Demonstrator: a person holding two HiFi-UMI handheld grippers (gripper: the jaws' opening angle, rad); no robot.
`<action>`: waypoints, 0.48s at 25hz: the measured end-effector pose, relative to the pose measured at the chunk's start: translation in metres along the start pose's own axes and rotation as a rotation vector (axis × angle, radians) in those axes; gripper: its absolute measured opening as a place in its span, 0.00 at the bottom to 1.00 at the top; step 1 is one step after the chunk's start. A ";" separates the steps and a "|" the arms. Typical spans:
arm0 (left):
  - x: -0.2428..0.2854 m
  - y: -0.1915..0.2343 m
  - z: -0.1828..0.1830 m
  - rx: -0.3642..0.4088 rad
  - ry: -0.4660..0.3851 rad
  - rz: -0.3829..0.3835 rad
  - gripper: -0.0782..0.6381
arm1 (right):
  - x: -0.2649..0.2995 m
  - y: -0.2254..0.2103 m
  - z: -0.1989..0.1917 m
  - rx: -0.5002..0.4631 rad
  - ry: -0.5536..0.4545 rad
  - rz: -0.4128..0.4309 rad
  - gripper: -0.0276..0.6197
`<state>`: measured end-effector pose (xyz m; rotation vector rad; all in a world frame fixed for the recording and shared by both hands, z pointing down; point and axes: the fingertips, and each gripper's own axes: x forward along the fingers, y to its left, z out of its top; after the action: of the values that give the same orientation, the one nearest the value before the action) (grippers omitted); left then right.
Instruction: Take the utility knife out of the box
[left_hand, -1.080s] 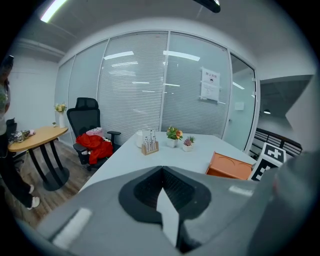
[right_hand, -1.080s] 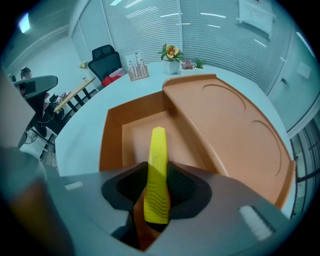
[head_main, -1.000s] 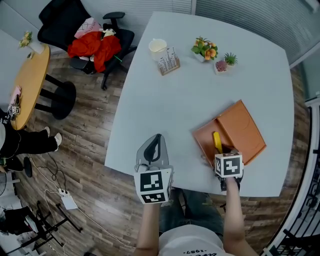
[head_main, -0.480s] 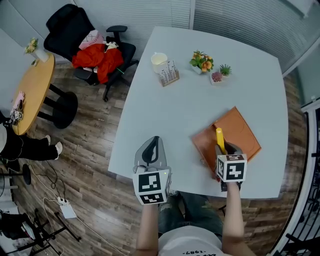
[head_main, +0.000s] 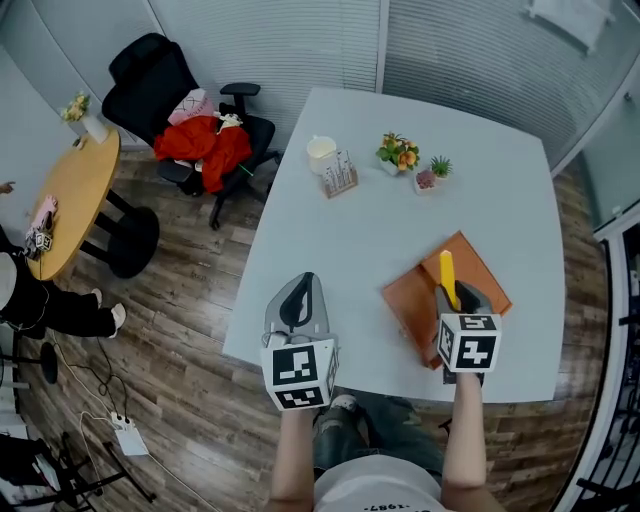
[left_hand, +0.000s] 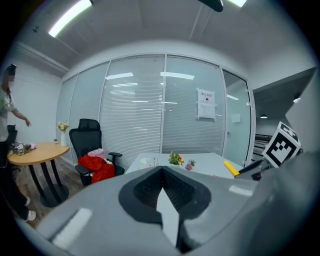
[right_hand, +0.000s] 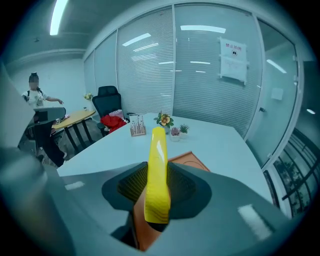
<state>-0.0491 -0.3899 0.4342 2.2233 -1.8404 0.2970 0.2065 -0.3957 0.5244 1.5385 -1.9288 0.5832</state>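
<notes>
The yellow utility knife (head_main: 447, 270) sticks forward from my right gripper (head_main: 458, 292), which is shut on its handle. It hangs in the air above the open orange box (head_main: 412, 300), which lies on the white table (head_main: 400, 220) near the front right edge. In the right gripper view the knife (right_hand: 157, 170) runs up between the dark pads (right_hand: 129, 186), with the box (right_hand: 190, 161) below and behind it. My left gripper (head_main: 305, 285) floats over the table's front left edge, jaws together and holding nothing (left_hand: 161, 172). The knife's tip (left_hand: 231, 168) shows at the right of the left gripper view.
At the table's far side stand a white cup (head_main: 321, 152), a small rack (head_main: 341, 173) and two little potted plants (head_main: 399, 152). A black office chair with red cloth (head_main: 205, 140) and a round wooden table (head_main: 75, 200) stand on the floor to the left, with a person (right_hand: 36, 97) beside them.
Both grippers have risen. The right one has lifted the yellow knife up out of the orange box and tilted it more level. The left jaws stay together.
</notes>
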 end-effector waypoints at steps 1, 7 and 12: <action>-0.002 0.001 0.006 0.001 -0.013 -0.001 0.11 | -0.004 0.000 0.006 -0.001 -0.016 -0.004 0.28; -0.016 0.005 0.035 0.022 -0.087 -0.005 0.11 | -0.034 -0.001 0.033 0.008 -0.123 -0.034 0.28; -0.029 0.005 0.054 0.033 -0.136 -0.013 0.11 | -0.064 -0.001 0.057 0.015 -0.234 -0.069 0.28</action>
<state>-0.0596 -0.3802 0.3741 2.3298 -1.9009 0.1786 0.2072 -0.3885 0.4395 1.7410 -2.0353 0.4027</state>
